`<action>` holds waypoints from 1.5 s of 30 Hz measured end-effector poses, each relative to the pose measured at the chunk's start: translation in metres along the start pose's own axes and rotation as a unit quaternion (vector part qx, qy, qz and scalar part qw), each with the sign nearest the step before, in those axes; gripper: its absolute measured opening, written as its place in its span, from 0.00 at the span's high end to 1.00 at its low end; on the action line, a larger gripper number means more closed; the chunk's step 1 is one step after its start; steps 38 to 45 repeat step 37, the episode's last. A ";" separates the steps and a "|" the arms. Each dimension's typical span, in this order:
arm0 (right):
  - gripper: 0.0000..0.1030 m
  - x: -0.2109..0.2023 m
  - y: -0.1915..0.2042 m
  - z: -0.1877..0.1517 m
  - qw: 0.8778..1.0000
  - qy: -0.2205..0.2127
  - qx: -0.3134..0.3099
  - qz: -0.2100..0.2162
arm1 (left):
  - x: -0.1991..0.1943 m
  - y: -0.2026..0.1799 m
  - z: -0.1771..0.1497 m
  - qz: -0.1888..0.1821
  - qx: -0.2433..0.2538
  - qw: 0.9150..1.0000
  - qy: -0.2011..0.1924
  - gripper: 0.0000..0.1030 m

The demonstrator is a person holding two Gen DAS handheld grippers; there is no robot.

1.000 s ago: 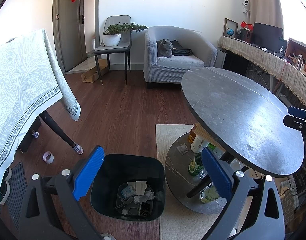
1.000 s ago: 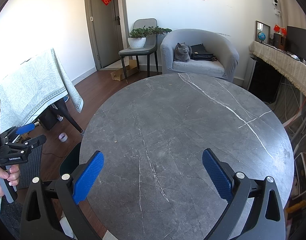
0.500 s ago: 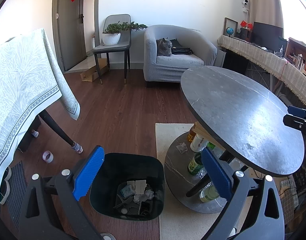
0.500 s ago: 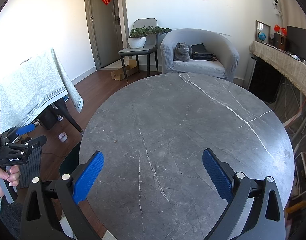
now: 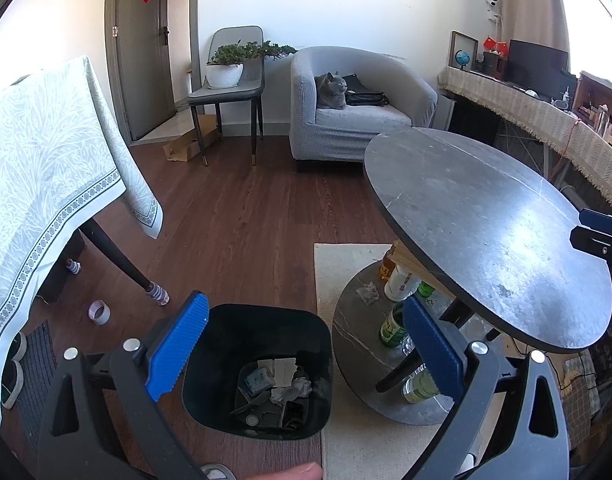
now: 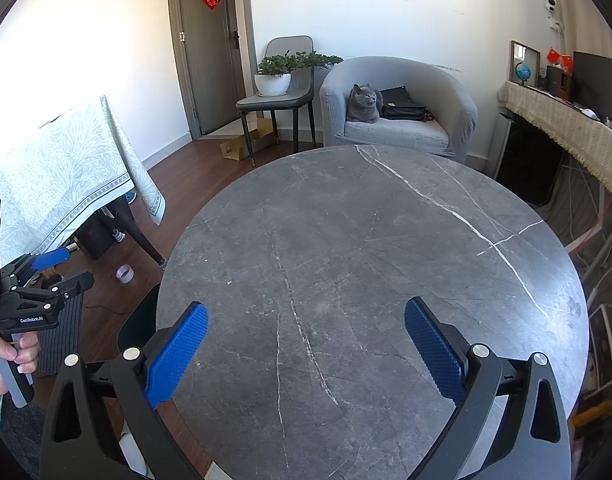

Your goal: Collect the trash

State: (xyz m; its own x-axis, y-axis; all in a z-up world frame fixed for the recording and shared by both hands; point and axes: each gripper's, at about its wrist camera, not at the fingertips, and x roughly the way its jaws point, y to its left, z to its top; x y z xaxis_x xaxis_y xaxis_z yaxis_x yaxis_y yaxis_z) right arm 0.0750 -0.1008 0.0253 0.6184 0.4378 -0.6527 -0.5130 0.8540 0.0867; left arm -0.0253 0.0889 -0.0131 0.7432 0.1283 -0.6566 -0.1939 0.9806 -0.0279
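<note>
A black trash bin (image 5: 261, 332) stands on the wood floor beside the round table, holding crumpled paper and scraps (image 5: 283, 380). My left gripper (image 5: 303, 344) hangs open right above the bin with nothing between its blue pads. My right gripper (image 6: 306, 346) is open over the bare grey marble tabletop (image 6: 366, 248), holding nothing. A crumpled tissue (image 5: 368, 292) lies on the table's lower shelf beside several bottles (image 5: 398, 284). The left gripper (image 6: 45, 280) also shows in the right wrist view, held in a hand.
A cloth-covered table (image 5: 37, 184) stands at left, a tape roll (image 5: 99, 312) on the floor near its leg. An armchair with a grey cat (image 5: 332, 90), a chair with a plant (image 5: 229, 68), and a long sideboard (image 5: 546, 120) lie beyond. A cream rug (image 5: 346, 260) lies under the round table.
The left wrist view has shifted very slightly; the bin sits a touch nearer. Both grippers stay open and empty. The right wrist view is the same.
</note>
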 end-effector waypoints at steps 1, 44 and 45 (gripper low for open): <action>0.03 0.000 0.000 0.000 1.000 0.000 0.000 0.000 | 0.000 0.000 0.000 0.000 0.001 1.000 0.000 0.04; 0.03 0.001 0.001 -0.001 1.000 0.001 -0.005 -0.002 | 0.002 -0.003 0.002 -0.012 0.008 1.000 0.002 0.03; 0.03 0.001 0.001 -0.001 1.000 0.001 -0.005 -0.002 | 0.002 -0.003 0.002 -0.012 0.008 1.000 0.002 0.03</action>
